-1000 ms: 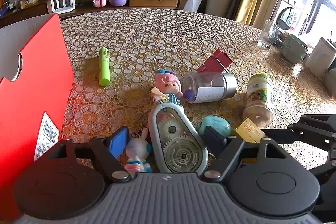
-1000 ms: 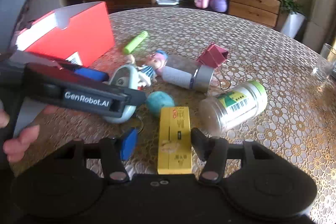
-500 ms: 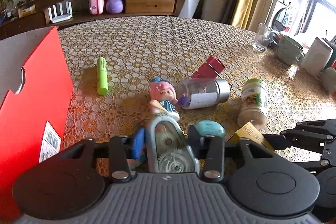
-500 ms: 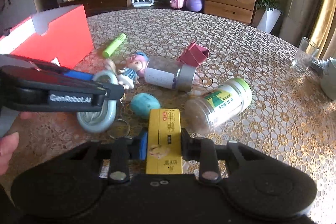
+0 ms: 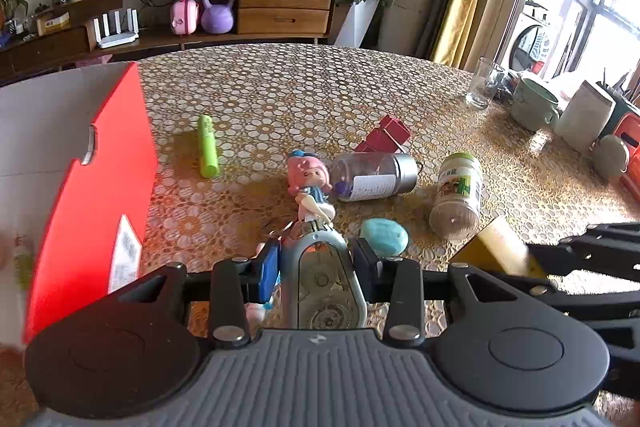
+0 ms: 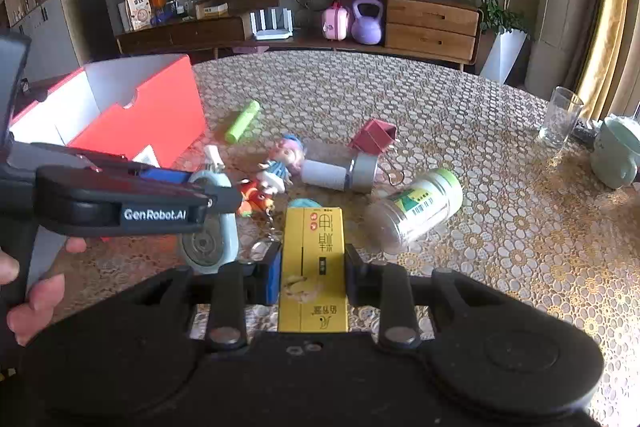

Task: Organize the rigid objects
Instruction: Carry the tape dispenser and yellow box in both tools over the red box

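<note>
Two tools, each with one item (two bottles (image 5: 376, 177) loose)

Both tools (image 5: 316, 263) (image 6: 312, 267) clamped, loaded.

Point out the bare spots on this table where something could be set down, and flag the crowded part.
Bare cloth: the far stretch beyond the green tube and red clip, and the near-right area between the green-capped jar and glass. Crowded: the middle, where doll, clear bottle and teal egg cluster beside the red box.
</note>
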The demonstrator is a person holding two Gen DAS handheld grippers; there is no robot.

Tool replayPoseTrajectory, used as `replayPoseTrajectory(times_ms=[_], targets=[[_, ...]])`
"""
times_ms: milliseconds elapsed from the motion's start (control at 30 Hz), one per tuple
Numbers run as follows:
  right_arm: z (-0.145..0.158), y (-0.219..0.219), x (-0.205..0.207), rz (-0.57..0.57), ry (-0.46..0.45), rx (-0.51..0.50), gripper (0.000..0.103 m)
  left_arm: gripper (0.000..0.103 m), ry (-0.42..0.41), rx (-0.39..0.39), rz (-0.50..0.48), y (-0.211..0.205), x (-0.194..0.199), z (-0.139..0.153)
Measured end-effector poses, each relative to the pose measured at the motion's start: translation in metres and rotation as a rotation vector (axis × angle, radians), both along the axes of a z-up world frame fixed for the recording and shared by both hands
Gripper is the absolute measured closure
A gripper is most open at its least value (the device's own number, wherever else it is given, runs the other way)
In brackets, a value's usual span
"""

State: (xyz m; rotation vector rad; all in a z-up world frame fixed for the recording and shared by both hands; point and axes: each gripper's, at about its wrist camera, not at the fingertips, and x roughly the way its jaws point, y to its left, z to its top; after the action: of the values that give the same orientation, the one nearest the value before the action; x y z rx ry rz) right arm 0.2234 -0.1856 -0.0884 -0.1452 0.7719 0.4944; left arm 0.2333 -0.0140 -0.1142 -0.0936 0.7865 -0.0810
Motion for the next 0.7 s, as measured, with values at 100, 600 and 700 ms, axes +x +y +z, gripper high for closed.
replayPoseTrajectory(times_ms=[100, 600, 700], targets=[[0.008, 0.003, -0.009, 0.000, -0.014, 0.002, 0.074, 0.065, -0.003, -0.009, 0.002, 0.004, -0.008, 0.005], [0.054, 0.026, -0.033, 0.016, -0.039, 0.011, 0.074, 0.065, -0.043, -0.051, -0.019, 0.028, -0.041, 0.053], [0.067, 0.037, -0.033, 0.020, -0.042, 0.022, 0.074, 0.065, -0.053, -0.043, -0.027, 0.036, -0.046, 0.068]])
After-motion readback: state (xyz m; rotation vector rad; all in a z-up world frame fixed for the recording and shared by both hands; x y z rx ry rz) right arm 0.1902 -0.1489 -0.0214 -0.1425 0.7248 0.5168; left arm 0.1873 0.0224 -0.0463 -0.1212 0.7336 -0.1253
